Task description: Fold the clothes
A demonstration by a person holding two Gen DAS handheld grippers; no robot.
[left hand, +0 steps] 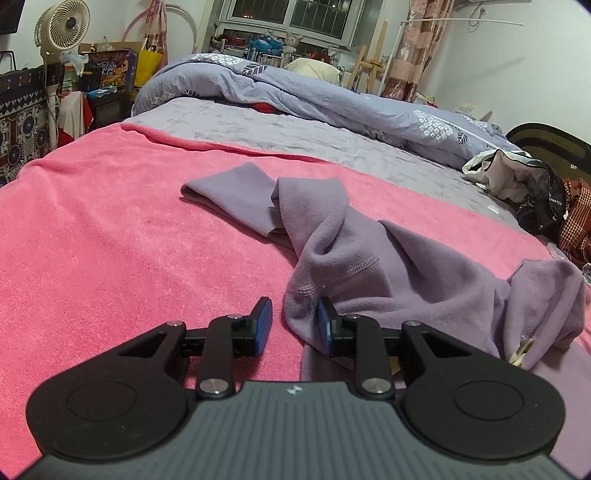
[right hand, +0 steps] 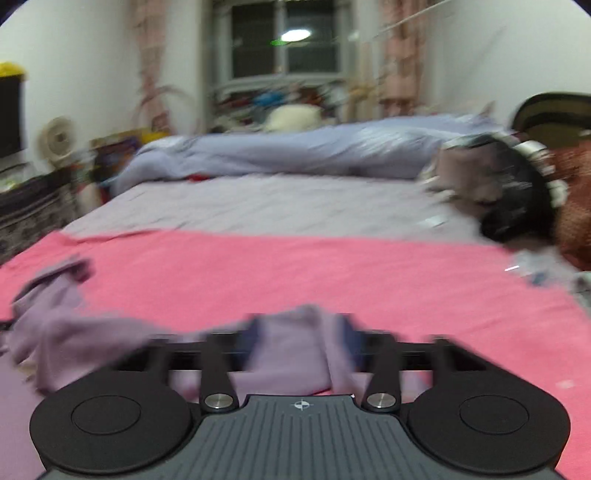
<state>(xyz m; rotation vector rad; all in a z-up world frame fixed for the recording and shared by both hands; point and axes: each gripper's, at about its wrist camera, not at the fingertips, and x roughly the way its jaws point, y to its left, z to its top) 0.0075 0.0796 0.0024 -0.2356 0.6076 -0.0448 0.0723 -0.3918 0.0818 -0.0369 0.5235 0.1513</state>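
Lilac fleece garment [left hand: 388, 266] lies crumpled on the pink blanket [left hand: 110, 240] over the bed. Left gripper [left hand: 293, 325] low at its near edge, jaws parted, fold between the pads, not pinched. Right gripper [right hand: 301, 343], view blurred; fabric bunched between its jaws, grip uncertain.

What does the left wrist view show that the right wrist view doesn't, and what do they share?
Only the left wrist view: the left gripper, jaws open at the edge of the purple garment, whose sleeve stretches away across the towel, sharply in focus.

Only the right wrist view: the right gripper with purple fabric bunched between its jaws, heavily motion-blurred.

Both: the pink towel, the lavender duvet and the window.
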